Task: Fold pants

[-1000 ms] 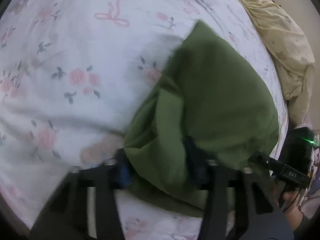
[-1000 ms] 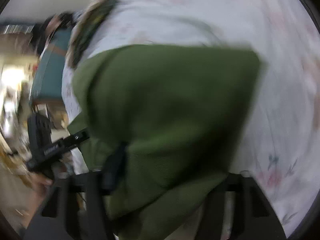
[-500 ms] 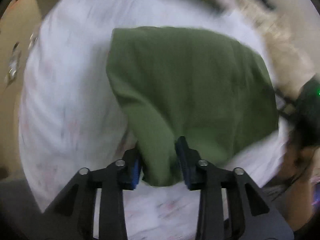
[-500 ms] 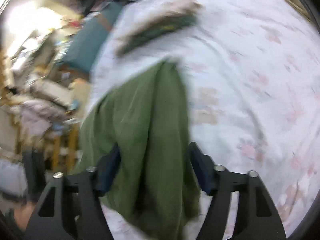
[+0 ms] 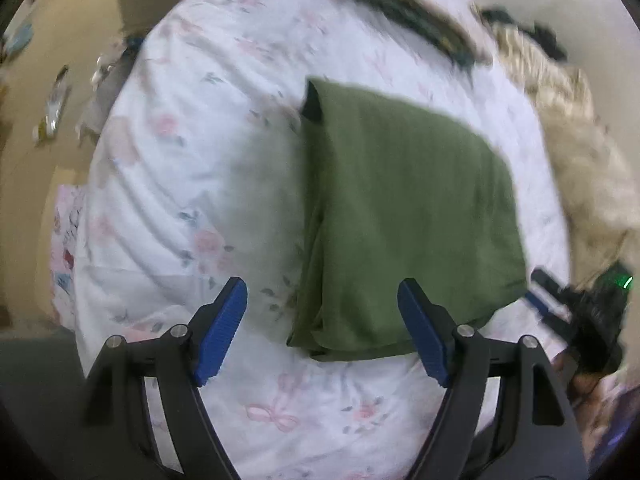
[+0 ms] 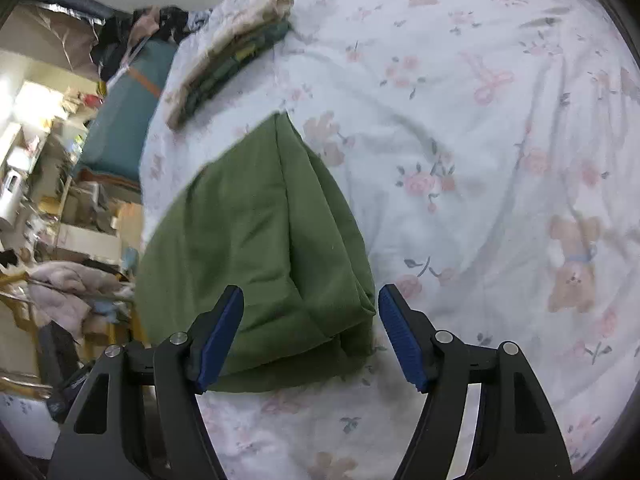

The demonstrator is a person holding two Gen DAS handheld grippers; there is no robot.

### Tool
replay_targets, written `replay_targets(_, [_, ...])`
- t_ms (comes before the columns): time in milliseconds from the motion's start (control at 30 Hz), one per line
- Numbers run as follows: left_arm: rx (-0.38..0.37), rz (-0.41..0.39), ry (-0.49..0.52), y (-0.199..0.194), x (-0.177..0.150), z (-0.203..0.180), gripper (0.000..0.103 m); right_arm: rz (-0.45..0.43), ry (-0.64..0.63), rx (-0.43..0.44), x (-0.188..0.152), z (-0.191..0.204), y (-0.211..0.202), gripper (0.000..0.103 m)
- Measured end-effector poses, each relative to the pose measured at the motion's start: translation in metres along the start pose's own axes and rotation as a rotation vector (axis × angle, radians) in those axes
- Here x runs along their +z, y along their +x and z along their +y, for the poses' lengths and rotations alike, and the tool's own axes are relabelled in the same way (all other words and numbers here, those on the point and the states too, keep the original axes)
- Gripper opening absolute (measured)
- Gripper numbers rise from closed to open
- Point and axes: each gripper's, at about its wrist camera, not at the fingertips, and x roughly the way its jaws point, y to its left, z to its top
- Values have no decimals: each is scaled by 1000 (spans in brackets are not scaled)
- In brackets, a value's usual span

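Note:
The green pants (image 5: 404,216) lie folded into a compact rectangle on the white floral bed sheet (image 5: 192,184). My left gripper (image 5: 322,328) is open and empty, hovering above the near edge of the pants. In the right wrist view the pants (image 6: 256,248) lie near the bed's left edge, and my right gripper (image 6: 310,334) is open and empty above their near end. The right gripper also shows at the right edge of the left wrist view (image 5: 576,312).
A stack of folded clothes (image 6: 228,60) lies on the bed beyond the pants; it also shows in the left wrist view (image 5: 404,12). A crumpled cream blanket (image 5: 576,152) lies to the right. Cluttered shelves and floor (image 6: 52,184) are past the bed's left edge.
Both grippers held the pants and have let go. They have opened and drawn back, leaving the pants lying folded on the bed.

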Motion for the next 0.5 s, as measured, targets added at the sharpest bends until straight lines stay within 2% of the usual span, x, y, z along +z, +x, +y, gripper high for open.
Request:
replay_targets(33, [28,-10,37,3,0,-5,58,5,-26,-25,-4,0,3,69])
replay_targets(67, [48,-31,77,6,0,-11,29,10,-53,-49,-7,1,5,61])
replay_targets(100, [39,-38,106,7,0,-17,7,17,-82,-68,-7,6,9,29])
replay_targets(133, [11,-31,123,6,0,-21,4,18,-130,-78,-7,13,8,11])
replay_targets(200, [-40,-54,166,-3,-3,-30,2,-20,-178,-61,-12,19,-4,5])
replay_targets(267, [-43,-127,212,-33,-1,-27,2,-54,-226,-22,-16,33,-23,4])
replay_targets(333, [-62,-160,187,-52,3,-18,1,-82,-220,61,-25,41,-46,3])
replay_targets(367, [-86,-147,171,-60,3,-9,1,-82,-213,83,-29,42,-51,3])
replay_targets(433, [-70,-98,189,-53,3,-2,1,-59,-208,58,-42,42,-52,3])
replay_targets(500, [-1,-8,207,-24,-9,-5,2,61,-191,-32,-53,32,-24,3])
